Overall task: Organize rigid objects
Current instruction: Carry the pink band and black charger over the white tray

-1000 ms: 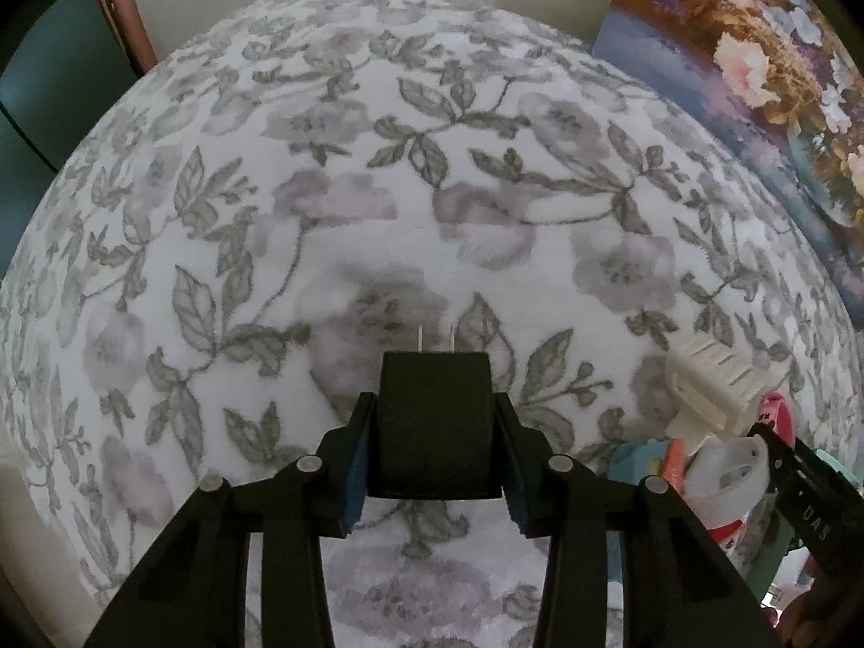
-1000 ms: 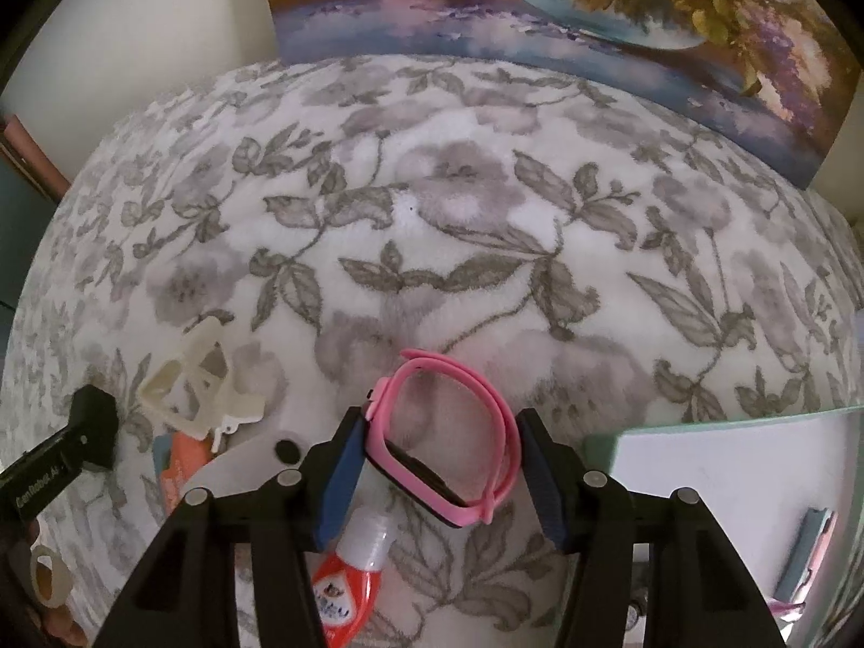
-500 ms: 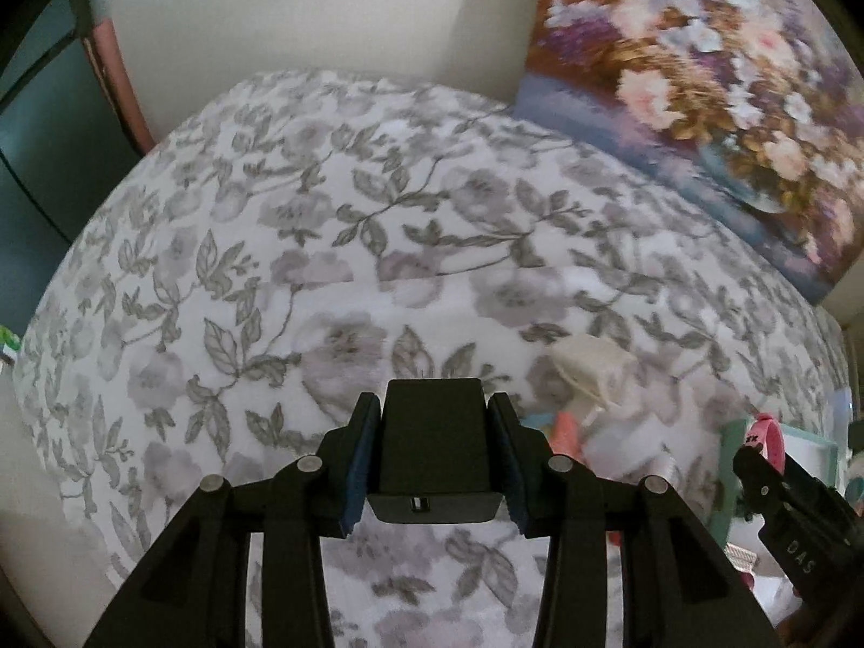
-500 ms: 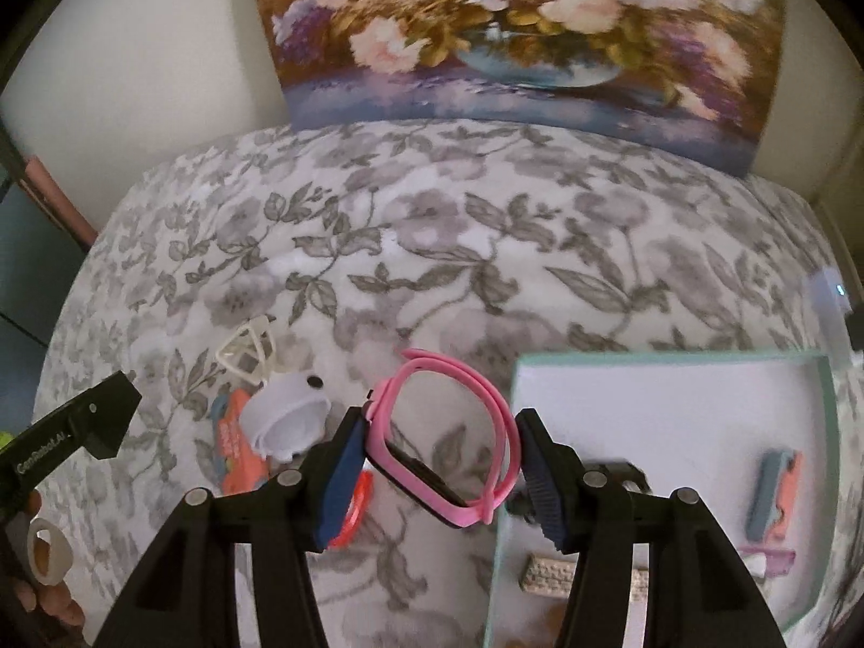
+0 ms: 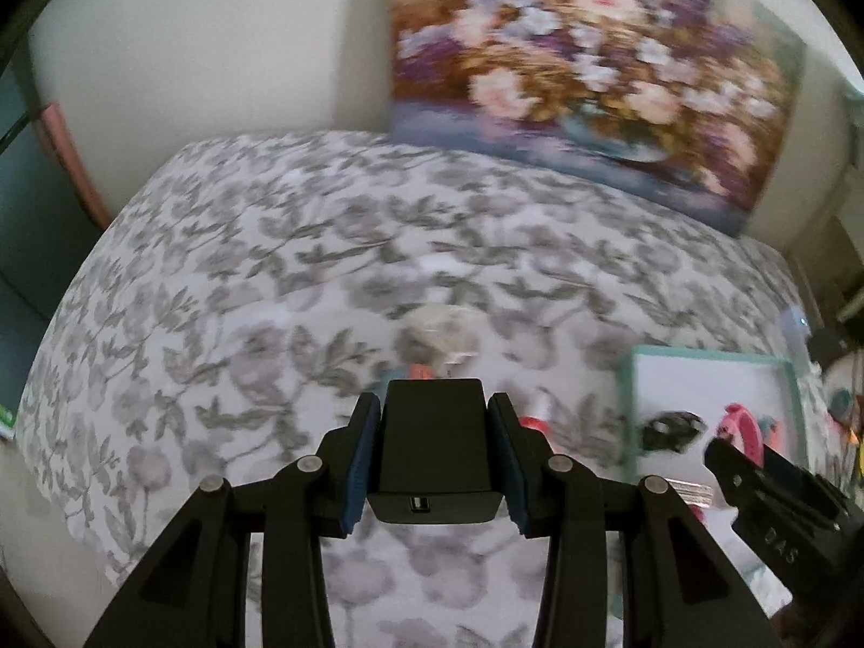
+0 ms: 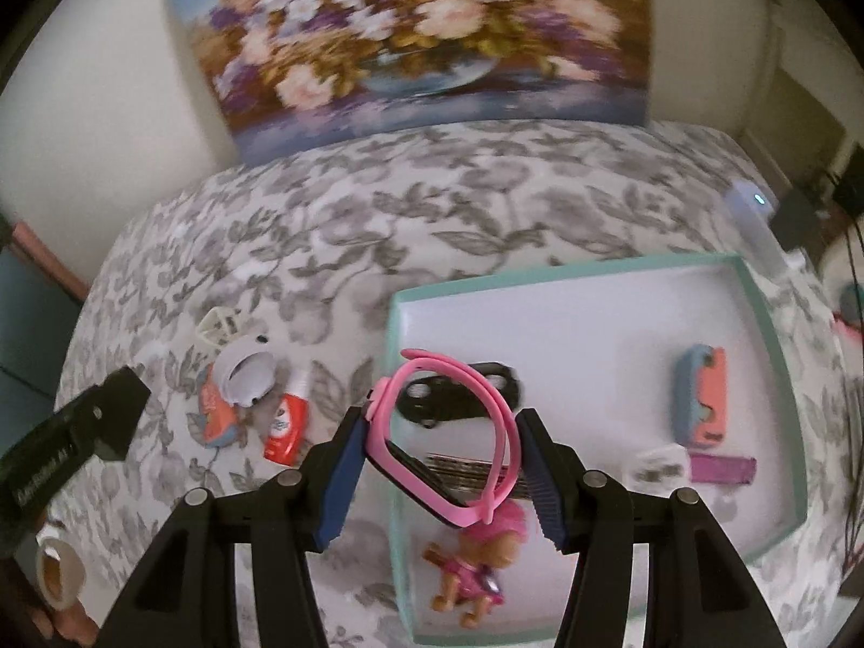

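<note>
Since a second ago, both tongs have been raised and carried toward the tray [image 6: 767, 324], so a drop-off is judged close. The right tongs [image 6: 443, 464] are clenched on the pink wristband [image 6: 499, 416], now held over the tray's left part rather than the floral bed [image 6: 324, 227]. The left tongs [image 5: 434, 459] are clenched on a black charger block [image 5: 434, 443], matte, boxy, port facing back.

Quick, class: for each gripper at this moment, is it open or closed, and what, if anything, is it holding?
Left gripper: closed on the black charger block.
Right gripper: closed on the pink watch band, above the teal tray.
</note>
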### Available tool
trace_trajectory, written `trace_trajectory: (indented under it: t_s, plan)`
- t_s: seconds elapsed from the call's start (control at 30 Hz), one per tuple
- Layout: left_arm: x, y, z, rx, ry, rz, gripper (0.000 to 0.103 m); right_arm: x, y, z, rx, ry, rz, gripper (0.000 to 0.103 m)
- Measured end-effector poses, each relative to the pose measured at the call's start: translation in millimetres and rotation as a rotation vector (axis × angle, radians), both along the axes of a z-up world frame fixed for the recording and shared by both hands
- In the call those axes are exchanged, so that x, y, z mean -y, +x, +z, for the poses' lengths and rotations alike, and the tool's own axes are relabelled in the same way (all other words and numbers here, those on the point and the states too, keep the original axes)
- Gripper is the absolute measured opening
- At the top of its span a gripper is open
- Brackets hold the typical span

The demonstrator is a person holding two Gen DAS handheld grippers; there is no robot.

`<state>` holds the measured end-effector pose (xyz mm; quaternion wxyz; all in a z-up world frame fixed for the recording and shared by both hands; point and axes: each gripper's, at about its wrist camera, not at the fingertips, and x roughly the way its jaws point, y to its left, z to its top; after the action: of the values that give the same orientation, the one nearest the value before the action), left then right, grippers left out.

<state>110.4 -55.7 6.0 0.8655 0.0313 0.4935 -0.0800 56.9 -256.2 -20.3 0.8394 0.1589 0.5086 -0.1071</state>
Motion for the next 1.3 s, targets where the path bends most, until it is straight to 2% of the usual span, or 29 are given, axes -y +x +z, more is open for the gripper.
trace_trajectory:
  t_s: [0.27, 0.5, 0.8, 0.93, 1.1, 1.3]
  plan:
    - [68, -21, 0, -0.001, -0.002, -0.156, 0.043, 45, -14, 1, 0.009, -0.016, -0.068, 0.059]
    - [128, -38, -14, -0.016, 0.032, -0.295, 0.043, 100, -33, -12, -0.012, 0.006, -0.172, 0.059]
    - [183, -52, -35, -0.068, 0.081, -0.433, 0.043, 143, -50, -27, -0.036, 0.030, -0.248, 0.059]
    - [197, -50, -44, -0.095, 0.100, -0.464, 0.043, 155, -55, -30, -0.044, 0.019, -0.269, 0.059]
    - [212, -48, -49, -0.090, 0.135, -0.493, 0.043, 163, -57, -35, -0.057, 0.022, -0.280, 0.059]
    - [216, -46, -52, -0.090, 0.114, -0.474, 0.043, 163, -56, -41, -0.077, 0.017, -0.275, 0.059]
